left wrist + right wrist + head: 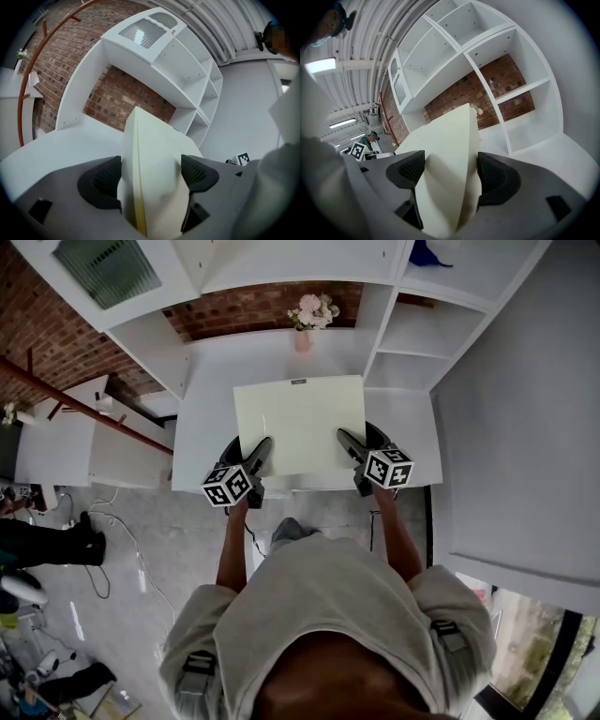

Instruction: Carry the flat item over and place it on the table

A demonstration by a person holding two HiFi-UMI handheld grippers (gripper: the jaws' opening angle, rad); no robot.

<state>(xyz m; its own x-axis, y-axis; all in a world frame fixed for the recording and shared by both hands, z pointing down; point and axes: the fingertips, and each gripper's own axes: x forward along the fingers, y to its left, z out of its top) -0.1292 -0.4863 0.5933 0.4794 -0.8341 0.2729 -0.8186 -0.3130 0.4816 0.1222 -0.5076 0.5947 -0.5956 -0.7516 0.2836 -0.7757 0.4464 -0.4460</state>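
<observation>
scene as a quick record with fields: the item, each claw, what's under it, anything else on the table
item: cream flat panel, roughly level
left claw: shut on the panel's left edge, near corner
right claw: shut on the panel's right edge, near corner
under it: white table
contact with table: cannot tell whether the panel is resting or still held above
also on table: vase of flowers, at the far edge, apart from the panel
surroundings: white shelving, brick wall behind

From my end the panel [300, 423] looks smooth and matt, like painted board. The left hand-held gripper [152, 176] and right hand-held gripper [450, 173] have matt grey plastic shells and black, finely textured pads [107, 177]. The white surface [202, 427] is smooth satin; the brick wall [262, 310] rough.
</observation>
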